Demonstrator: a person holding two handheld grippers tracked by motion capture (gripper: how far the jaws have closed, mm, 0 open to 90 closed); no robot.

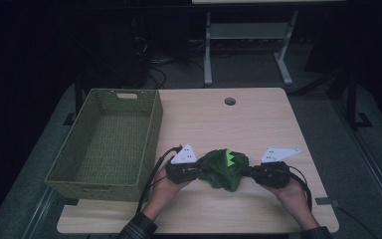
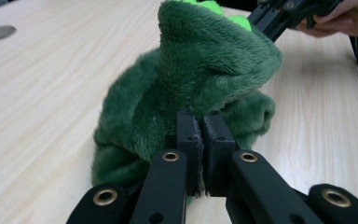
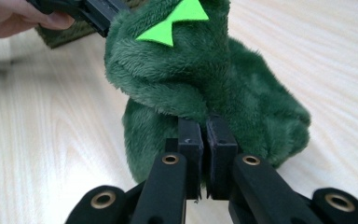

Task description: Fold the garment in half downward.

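Observation:
A dark green plush toy (image 1: 223, 169) with bright green spikes (image 1: 230, 158) sits bunched near the front middle of the wooden table (image 1: 258, 119). My left gripper (image 1: 199, 171) pinches its left edge and my right gripper (image 1: 247, 172) pinches its right edge, both jaws pressed together on the fur. In the left gripper view the plush toy (image 2: 191, 88) rises above my shut gripper (image 2: 201, 133), with the other gripper's black jaws at top right. In the right gripper view the plush toy (image 3: 205, 84) and a bright green spike (image 3: 177, 18) stand over my shut gripper (image 3: 205, 135).
A green woven basket (image 1: 151, 130) stands on the table's left side, beside my left hand. A round cable hole (image 1: 230, 101) lies near the far edge. Beyond the table, a white frame stands on dark floor.

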